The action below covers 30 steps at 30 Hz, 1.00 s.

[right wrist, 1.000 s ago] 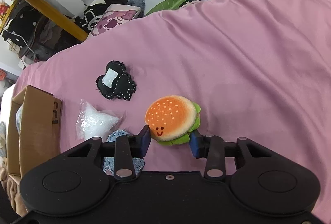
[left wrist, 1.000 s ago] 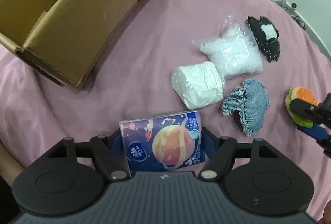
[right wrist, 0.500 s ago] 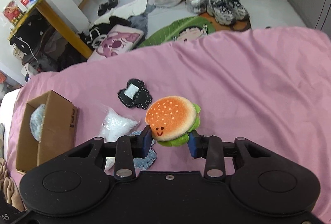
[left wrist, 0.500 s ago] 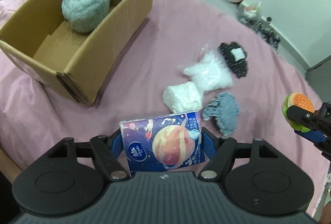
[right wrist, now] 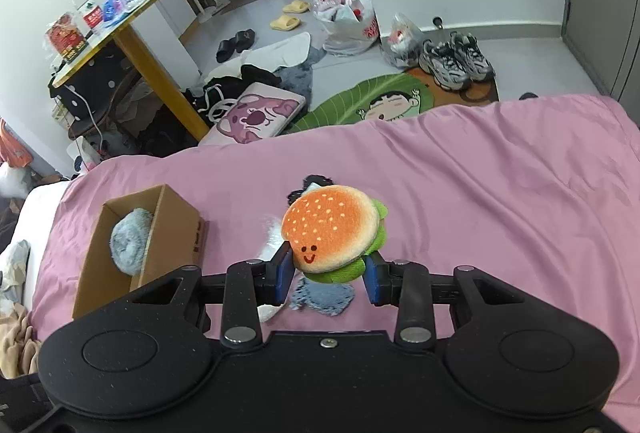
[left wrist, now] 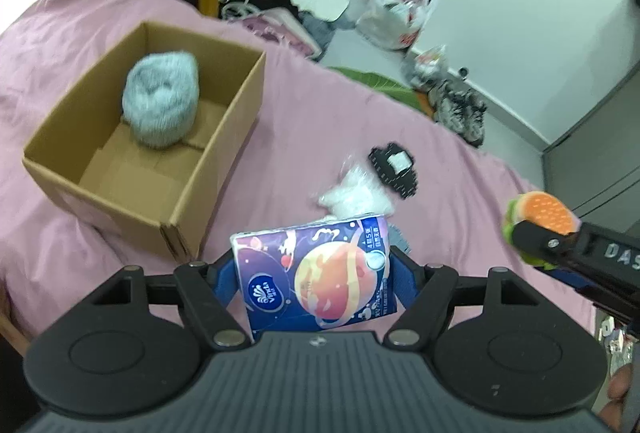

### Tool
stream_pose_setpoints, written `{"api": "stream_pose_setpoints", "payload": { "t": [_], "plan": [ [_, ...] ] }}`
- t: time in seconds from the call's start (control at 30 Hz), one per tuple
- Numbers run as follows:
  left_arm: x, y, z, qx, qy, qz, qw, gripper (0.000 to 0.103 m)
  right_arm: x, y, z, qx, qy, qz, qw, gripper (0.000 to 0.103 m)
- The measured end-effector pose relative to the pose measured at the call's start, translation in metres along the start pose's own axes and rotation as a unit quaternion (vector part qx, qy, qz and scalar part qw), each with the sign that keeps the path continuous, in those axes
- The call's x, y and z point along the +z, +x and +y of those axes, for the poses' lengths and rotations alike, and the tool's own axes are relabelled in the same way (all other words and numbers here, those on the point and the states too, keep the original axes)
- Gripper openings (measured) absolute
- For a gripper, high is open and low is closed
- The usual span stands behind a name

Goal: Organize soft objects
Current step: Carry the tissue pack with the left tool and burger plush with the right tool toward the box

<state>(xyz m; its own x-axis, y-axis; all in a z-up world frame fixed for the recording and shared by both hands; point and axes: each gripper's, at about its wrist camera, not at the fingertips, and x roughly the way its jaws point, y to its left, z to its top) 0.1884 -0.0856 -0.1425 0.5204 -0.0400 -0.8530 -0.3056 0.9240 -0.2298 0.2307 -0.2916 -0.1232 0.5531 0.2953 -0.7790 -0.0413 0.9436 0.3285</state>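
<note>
The left tongs (left wrist: 314, 269) pinch a purple planet-printed tissue pack (left wrist: 316, 271), held above the pink bedspread (left wrist: 320, 121). The right tongs (right wrist: 326, 275) clamp an orange plush hamburger (right wrist: 332, 231) (smiling face toward the camera). Beyond sits an open brown cardboard box (left wrist: 216, 169) holding a fluffy grey rolled bundle (left wrist: 162, 99); a clear plastic bag (left wrist: 356, 195) and a black stitched fabric patch (left wrist: 394, 169) lie near it.

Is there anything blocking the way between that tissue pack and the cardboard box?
Nothing visible does. The left gripper holds the tissue pack above the pink sheet, and the cardboard box is open-topped, with only a grey fluffy bundle inside.
</note>
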Motion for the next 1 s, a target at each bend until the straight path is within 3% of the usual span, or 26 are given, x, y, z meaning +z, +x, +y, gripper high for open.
{"api": "stream_pose_setpoints", "payload": {
  "t": [0.43,1.0],
  "plan": [
    [0.024,-0.027,0.034,-0.02,0.018,-0.045,0.9986,0.073,-0.008,-0.018,0.046,-0.013,-0.014,-0.028,0.999,0.035],
    [0.066,-0.059,0.09,-0.02,0.032,-0.101,0.9942,0.073,-0.017,-0.02,0.127,0.01,-0.063,-0.04,0.997,0.035]
  ]
}}
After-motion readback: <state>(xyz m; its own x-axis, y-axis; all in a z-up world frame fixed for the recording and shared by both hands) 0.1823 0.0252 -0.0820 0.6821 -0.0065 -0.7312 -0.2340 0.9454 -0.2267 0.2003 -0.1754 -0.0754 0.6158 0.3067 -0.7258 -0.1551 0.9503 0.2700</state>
